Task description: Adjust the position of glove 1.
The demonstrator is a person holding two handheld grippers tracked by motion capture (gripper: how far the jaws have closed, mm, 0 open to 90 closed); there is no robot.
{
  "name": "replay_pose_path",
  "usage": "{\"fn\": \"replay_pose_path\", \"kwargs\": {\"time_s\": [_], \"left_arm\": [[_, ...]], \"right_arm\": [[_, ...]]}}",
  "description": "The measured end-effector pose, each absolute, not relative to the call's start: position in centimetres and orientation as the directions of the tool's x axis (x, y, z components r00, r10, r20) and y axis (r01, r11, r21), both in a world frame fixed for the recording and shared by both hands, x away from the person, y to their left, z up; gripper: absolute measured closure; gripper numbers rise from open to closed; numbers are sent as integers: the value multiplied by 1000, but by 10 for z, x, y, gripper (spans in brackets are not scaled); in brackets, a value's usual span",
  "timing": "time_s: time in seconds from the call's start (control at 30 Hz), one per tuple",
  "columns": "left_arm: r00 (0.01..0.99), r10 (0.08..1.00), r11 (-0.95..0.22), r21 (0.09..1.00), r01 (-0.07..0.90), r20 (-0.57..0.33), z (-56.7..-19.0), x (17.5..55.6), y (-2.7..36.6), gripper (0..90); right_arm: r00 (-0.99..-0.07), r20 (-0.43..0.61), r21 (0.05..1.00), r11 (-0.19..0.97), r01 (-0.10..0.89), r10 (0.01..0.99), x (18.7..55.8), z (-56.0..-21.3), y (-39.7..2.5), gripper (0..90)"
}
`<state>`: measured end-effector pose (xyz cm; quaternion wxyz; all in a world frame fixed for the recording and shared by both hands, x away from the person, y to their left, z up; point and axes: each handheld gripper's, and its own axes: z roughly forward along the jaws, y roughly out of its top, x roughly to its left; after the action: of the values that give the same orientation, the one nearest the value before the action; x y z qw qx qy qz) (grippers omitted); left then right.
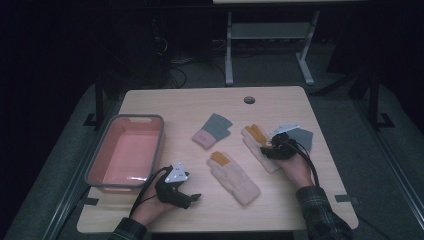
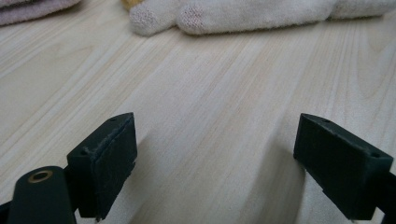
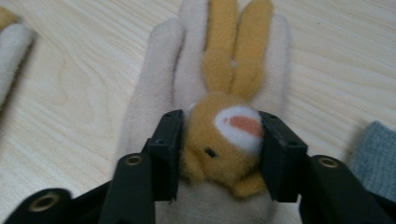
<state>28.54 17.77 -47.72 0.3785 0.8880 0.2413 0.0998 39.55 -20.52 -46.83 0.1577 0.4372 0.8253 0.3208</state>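
Nearest the desk [image 1: 280, 210] edge, left of the near cream glove [image 1: 233, 176], the left gripper [image 1: 192, 198] is held wide open over bare wood. Right of that glove, the right gripper [image 3: 220, 140] is clamped on the far glove's [image 3: 187, 70] rabbit patch [image 3: 224, 135].

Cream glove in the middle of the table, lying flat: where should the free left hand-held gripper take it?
Take the cream glove at its cuff end, the nearest part to the open left hand-held gripper. It lies flat and limp, so come in low from the near side and pinch the fabric edge.
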Motion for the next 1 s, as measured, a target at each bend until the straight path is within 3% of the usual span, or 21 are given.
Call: {"fn": "replay_pose_path", "kwargs": {"time_s": [0.3, 0.67, 1.0], "left_arm": [[864, 503, -597, 720, 354, -8, -477, 286, 178, 126], [864, 503, -597, 720, 355, -9, -477, 286, 178, 125], [865, 502, -601, 717, 354, -6, -477, 286, 178, 125]], "right_arm": [[-583, 52, 676, 401, 619, 811, 395, -468, -210, 673], [-578, 145, 693, 335, 638, 803, 394, -456, -216, 677], [-585, 150, 727, 312, 612, 797, 385, -439, -219, 674]]}}
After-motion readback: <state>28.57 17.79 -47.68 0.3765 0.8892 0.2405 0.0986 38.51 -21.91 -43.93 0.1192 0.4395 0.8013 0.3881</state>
